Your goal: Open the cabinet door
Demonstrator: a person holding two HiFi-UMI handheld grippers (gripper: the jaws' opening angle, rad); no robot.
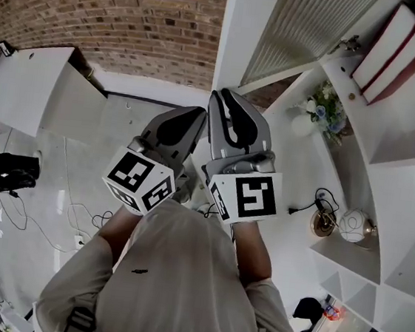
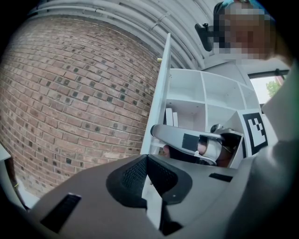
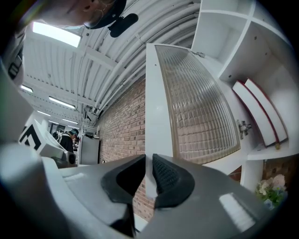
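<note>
- Head view shows the person's two arms reaching out side by side. The left gripper (image 1: 197, 116) and the right gripper (image 1: 224, 96) are both at the near, free edge of the white-framed cabinet door with ribbed glass (image 1: 305, 31).
- That door stands open, away from the white shelf cabinet (image 1: 408, 169) and edge-on to the person. The red brick wall (image 1: 113, 9) is on its left and the open shelves are on its right.
- In the left gripper view, the black ribbed fingers (image 2: 133, 175) are closed on the door's white edge (image 2: 161, 93), which runs up and away from between them.
- In the right gripper view, the fingers (image 3: 170, 177) are clamped on the white frame strip, just left of the glass pane (image 3: 196, 102).
- The right gripper reaches a little farther along the edge than the left.
- On the shelves to the right, two red-and-white books (image 1: 392, 52) lean in one compartment, and a bunch of flowers in a white vase (image 1: 324, 108) stands nearer.
</note>
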